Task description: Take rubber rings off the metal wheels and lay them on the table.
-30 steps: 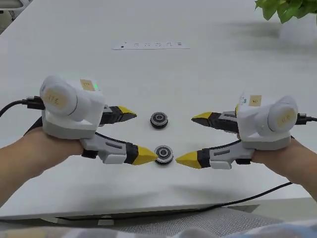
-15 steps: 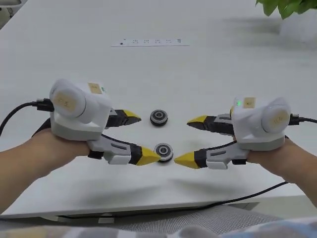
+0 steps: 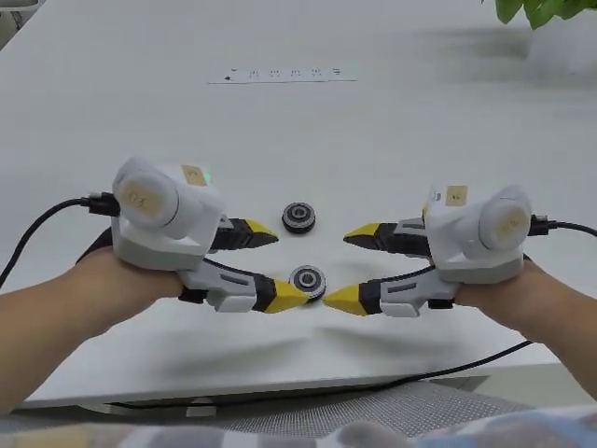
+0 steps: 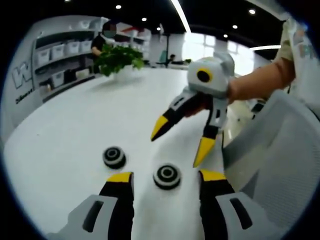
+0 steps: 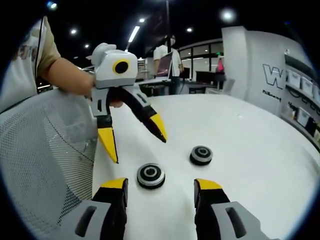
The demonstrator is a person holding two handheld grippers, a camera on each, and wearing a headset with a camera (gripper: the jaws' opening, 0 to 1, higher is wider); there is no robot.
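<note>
head view, left gripper (image 3: 291, 265) facing right gripper (image 3: 337, 269)

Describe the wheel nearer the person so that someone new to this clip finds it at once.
On the white table, the left gripper and right gripper face each other, both open. Of the two small black-rimmed wheels between them, the near wheel lies closer to the table's front edge, between the lower yellow tips; the far wheel lies farther back.
</note>
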